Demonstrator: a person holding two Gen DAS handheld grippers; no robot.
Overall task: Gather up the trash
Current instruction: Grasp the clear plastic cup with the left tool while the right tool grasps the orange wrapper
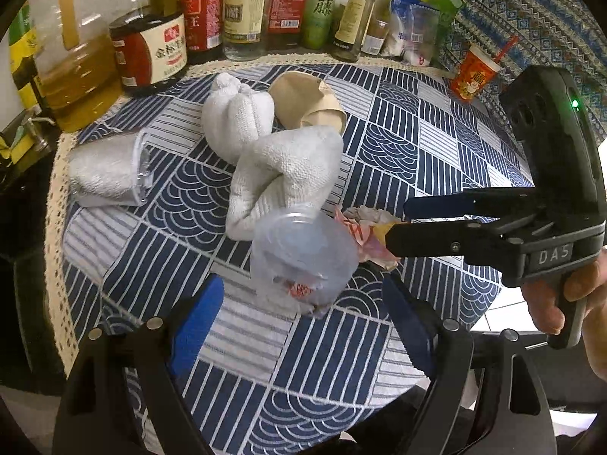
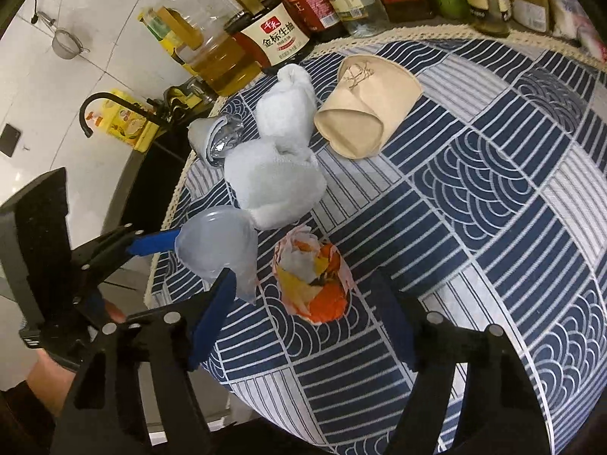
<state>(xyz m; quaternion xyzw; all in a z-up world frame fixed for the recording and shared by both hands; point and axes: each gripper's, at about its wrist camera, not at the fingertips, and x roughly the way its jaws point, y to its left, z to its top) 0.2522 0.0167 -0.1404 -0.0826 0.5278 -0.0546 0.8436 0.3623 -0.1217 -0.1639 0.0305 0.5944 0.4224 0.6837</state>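
Observation:
A clear plastic cup (image 1: pixel 303 254) lies on its side on the blue patterned tablecloth (image 1: pixel 436 144), between the open fingers of my left gripper (image 1: pixel 303 299); it also shows in the right wrist view (image 2: pixel 216 246). A crumpled orange and white wrapper (image 2: pixel 315 276) lies between the open fingers of my right gripper (image 2: pixel 303 303), not touched. In the left wrist view the wrapper (image 1: pixel 364 231) sits at the right gripper's tips (image 1: pixel 394 223). A squashed tan paper cup (image 2: pixel 364 113) and a second clear cup (image 1: pixel 110 167) lie further back.
A white towel (image 1: pixel 273 159) lies bunched in the table's middle, against the near clear cup. Several sauce and oil bottles (image 1: pixel 242 11) line the far edge. A red paper cup (image 1: pixel 474 76) stands at the back right. A sink with a black tap (image 2: pixel 95 110) is to the left.

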